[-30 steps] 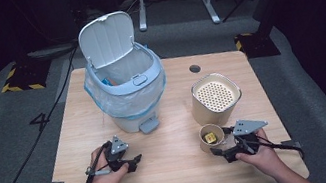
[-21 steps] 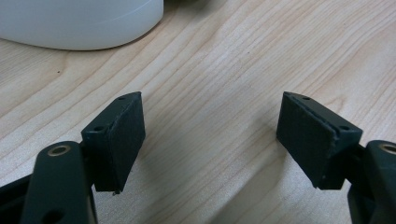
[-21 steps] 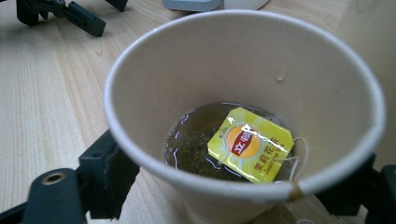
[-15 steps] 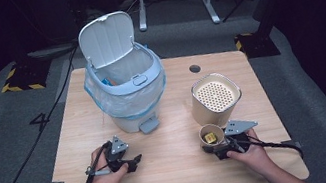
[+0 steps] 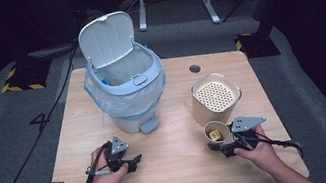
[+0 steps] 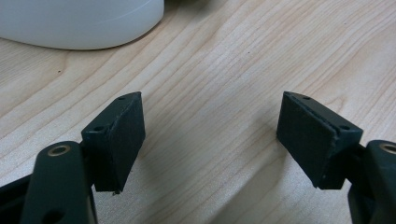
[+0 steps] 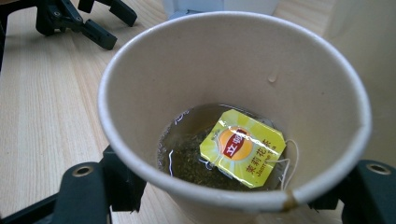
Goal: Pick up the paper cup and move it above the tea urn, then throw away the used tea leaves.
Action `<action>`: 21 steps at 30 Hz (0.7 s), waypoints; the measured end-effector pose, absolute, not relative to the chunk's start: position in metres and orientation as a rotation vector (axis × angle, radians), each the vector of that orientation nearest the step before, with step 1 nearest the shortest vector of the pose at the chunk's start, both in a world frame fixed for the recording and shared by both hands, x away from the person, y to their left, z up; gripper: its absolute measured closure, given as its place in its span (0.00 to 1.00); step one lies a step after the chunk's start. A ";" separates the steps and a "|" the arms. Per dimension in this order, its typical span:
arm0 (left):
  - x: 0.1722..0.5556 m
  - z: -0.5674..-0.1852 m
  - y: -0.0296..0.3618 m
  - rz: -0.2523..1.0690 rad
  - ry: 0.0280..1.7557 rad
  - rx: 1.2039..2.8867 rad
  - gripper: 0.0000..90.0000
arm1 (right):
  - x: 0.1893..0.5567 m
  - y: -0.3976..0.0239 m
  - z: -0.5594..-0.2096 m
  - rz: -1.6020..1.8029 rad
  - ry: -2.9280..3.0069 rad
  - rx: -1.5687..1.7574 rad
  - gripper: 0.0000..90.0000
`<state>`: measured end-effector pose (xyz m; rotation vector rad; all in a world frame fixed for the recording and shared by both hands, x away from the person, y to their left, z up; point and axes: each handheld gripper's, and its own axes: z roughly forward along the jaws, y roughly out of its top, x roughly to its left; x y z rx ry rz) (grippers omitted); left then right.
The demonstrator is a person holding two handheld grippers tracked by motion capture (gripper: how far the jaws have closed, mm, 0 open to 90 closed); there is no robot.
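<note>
The right gripper (image 5: 222, 145) has just been closing its jaws and now clamps the paper cup (image 5: 218, 134) — the cup stands on the tabletop (image 5: 185, 169) just in front of the beige canister (image 5: 215, 98), holding a wet tea bag (image 7: 243, 148). The left gripper (image 5: 130, 162), left of the canister near the pedal bin (image 5: 125, 85), rests with jaws apart — nothing between them.

Open-lidded bin (image 5: 128, 90), perforated canister (image 5: 215, 98)
</note>
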<state>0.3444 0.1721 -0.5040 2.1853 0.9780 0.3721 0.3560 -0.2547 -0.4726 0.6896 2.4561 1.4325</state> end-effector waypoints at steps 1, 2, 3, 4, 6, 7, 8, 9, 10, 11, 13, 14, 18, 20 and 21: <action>0.345 -0.504 0.172 0.372 0.977 2.187 0.27 | 0.356 -0.256 -0.470 1.428 2.455 0.681 0.34; 0.345 -0.504 0.172 0.371 0.978 2.186 0.26 | 0.355 -0.257 -0.466 1.419 2.457 0.671 0.34; 0.345 -0.504 0.172 0.371 0.977 2.187 0.26 | 0.355 -0.258 -0.464 1.421 2.458 0.667 0.34; 0.345 -0.504 0.172 0.371 0.978 2.188 0.26 | 0.354 -0.259 -0.459 1.420 2.461 0.655 0.34; 0.345 -0.504 0.172 0.371 0.978 2.186 0.26 | 0.351 -0.260 -0.453 1.412 2.470 0.639 0.34; 0.345 -0.504 0.172 0.369 0.978 2.186 0.26 | 0.350 -0.261 -0.450 1.420 2.473 0.636 0.34; 0.345 -0.504 0.172 0.370 0.979 2.186 0.26 | 0.349 -0.261 -0.447 1.418 2.478 0.632 0.34; 0.345 -0.504 0.172 0.370 0.978 2.186 0.26 | 0.348 -0.262 -0.445 1.417 2.481 0.625 0.34; 0.345 -0.504 0.172 0.371 0.978 2.186 0.26 | 0.347 -0.262 -0.442 1.418 2.484 0.623 0.34; 0.345 -0.504 0.172 0.372 0.978 2.187 0.26 | 0.346 -0.262 -0.440 1.421 2.484 0.620 0.34; 0.345 -0.504 0.172 0.373 0.978 2.188 0.26 | 0.345 -0.263 -0.433 1.444 2.483 0.616 0.34; 0.345 -0.504 0.172 0.373 0.978 2.188 0.26 | 0.345 -0.263 -0.430 1.448 2.486 0.616 0.34; 0.345 -0.504 0.172 0.372 0.978 2.188 0.26 | 0.344 -0.263 -0.416 1.455 2.477 0.607 0.34; 0.345 -0.504 0.172 0.372 0.978 2.187 0.26 | 0.345 -0.263 -0.409 1.442 2.480 0.599 0.34; 0.345 -0.504 0.172 0.371 0.978 2.187 0.26 | 0.345 -0.263 -0.406 1.436 2.481 0.594 0.34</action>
